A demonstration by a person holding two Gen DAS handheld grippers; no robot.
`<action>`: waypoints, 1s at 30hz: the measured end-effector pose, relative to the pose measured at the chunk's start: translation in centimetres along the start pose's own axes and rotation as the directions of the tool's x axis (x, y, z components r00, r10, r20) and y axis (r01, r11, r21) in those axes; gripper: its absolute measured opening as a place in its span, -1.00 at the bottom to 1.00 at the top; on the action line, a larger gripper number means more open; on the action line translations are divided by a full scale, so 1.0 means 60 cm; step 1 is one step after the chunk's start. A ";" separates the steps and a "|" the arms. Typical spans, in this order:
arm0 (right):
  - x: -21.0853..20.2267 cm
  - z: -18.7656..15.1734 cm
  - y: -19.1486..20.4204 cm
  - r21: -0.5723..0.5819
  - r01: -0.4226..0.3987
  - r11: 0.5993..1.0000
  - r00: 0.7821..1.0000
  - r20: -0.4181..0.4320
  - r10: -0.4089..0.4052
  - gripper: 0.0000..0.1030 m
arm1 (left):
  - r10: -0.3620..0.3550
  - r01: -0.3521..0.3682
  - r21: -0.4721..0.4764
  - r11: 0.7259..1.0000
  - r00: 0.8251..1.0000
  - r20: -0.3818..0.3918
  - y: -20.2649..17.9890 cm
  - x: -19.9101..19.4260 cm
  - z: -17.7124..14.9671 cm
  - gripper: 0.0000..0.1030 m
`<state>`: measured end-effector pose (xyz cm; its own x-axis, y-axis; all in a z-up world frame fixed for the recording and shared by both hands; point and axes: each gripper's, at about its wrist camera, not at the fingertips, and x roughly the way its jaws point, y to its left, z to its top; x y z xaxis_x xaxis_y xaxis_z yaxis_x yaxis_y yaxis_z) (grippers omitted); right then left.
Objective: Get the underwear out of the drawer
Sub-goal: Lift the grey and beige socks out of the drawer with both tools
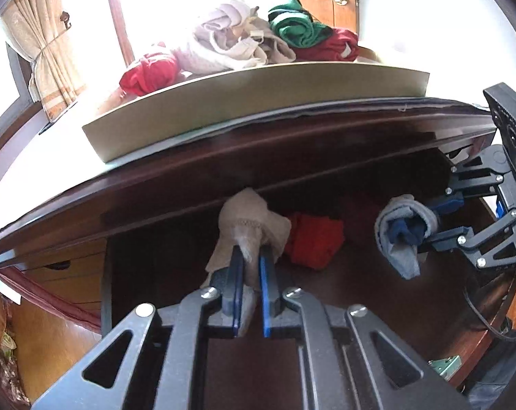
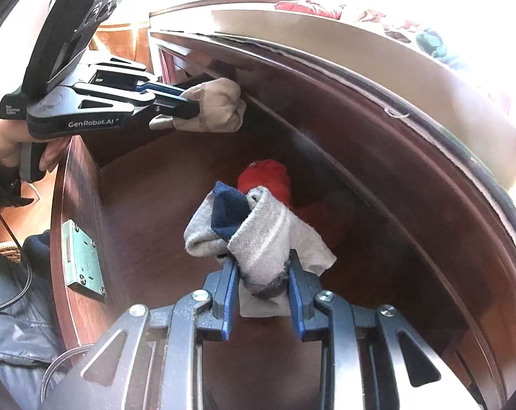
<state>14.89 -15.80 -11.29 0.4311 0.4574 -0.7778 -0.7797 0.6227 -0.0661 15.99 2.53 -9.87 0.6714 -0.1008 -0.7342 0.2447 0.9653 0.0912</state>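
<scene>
The left gripper has its jaws pinched nearly together on a beige rolled piece of underwear, whose cloth bulges out beyond the blue pads and trails back between them. This bundle hangs just under the dark front edge of the bench, above the open drawer. The right gripper has its jaws a little apart, clamped on a grey rolled piece of underwear with a navy fold showing at its top; loose ends of the cloth spill out on both sides of the pads. It too is lifted clear of the drawer floor, to the right of the beige bundle in the left wrist view.

On the drawer floor, between and beyond the two held bundles, lies a red roll. A metal lock plate sits on the inner face of the drawer front.

On the bench above the drawer stands a shallow cardboard tray, holding red, pale, green and dark red bundles. A hand grips the left gripper's handle.
</scene>
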 end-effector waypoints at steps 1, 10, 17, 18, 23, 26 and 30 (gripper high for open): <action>0.000 -0.002 0.000 0.000 0.001 1.000 1.000 0.005 -0.001 -0.45 | 0.002 -0.002 -0.001 1.000 1.000 0.003 0.002 -0.018 0.007 -0.89; -0.004 0.006 -0.002 0.001 0.005 1.000 1.000 0.017 -0.005 -0.45 | 0.006 -0.005 -0.031 1.000 0.998 0.058 -0.004 -0.042 -0.026 -0.89; -0.006 -0.002 -0.001 0.006 0.019 1.000 0.998 0.056 -0.020 -0.45 | 0.019 -0.015 -0.032 0.999 0.992 0.125 -0.009 -0.080 -0.031 -0.90; -0.006 -0.005 0.000 0.008 0.020 1.000 0.998 0.060 -0.020 -0.45 | 0.020 -0.015 -0.035 0.999 0.991 0.132 -0.009 -0.084 -0.032 -0.90; -0.021 -0.021 0.003 0.022 0.029 0.999 0.995 0.099 -0.031 -0.45 | 0.010 -0.004 -0.039 0.999 0.988 0.154 -0.016 -0.099 -0.039 -0.90; -0.032 -0.033 0.006 0.029 0.037 0.999 0.991 0.125 -0.041 -0.45 | 0.004 0.004 -0.046 0.999 0.986 0.169 -0.017 -0.107 -0.041 -0.90; -0.055 -0.049 0.009 0.042 0.053 0.998 0.986 0.155 -0.059 -0.45 | -0.002 0.012 -0.049 0.999 0.981 0.192 -0.023 -0.119 -0.041 -0.90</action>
<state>11.75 -18.84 -10.62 0.5412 0.5127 -0.6665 -0.7362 0.6719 -0.0809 9.13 2.48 -6.42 0.7927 -0.1469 -0.5916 0.2175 0.9748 0.0494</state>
